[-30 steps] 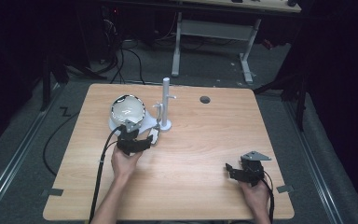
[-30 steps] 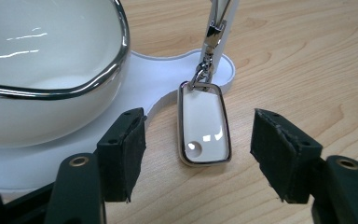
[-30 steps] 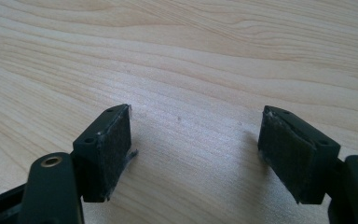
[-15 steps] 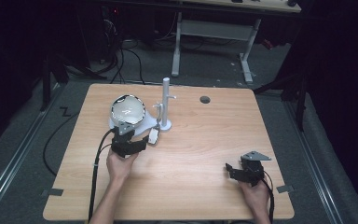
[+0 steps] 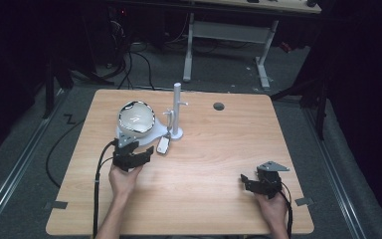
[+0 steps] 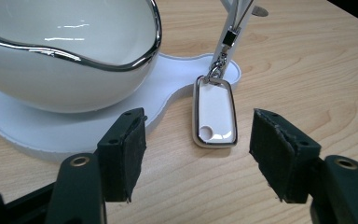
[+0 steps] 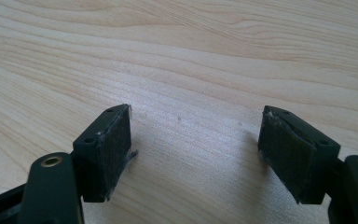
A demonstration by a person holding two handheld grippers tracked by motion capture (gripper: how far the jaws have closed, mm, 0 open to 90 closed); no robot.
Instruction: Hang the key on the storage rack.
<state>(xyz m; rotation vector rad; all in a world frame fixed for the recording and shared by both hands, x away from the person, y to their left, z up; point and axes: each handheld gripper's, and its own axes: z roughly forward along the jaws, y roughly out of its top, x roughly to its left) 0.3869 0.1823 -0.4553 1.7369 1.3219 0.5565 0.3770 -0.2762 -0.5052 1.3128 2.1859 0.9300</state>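
Left gripper [image 6: 198,154], at lower centre of its view, holds its jaws spread, released, either side of the white key fob [image 6: 214,113], while the right gripper [image 5: 258,183] rests released at lower right of the high view.

I see a round dark hole [image 5: 219,106] in the desk [image 5: 209,164] near its far edge, right of centre. Beyond that far edge a grey metal table frame [image 5: 226,35] stands on the floor, cables [image 5: 134,59] trailing left.

Bright table [image 5: 204,164] under overhead light, dark surroundings; glare on bowl [image 6: 65,51].
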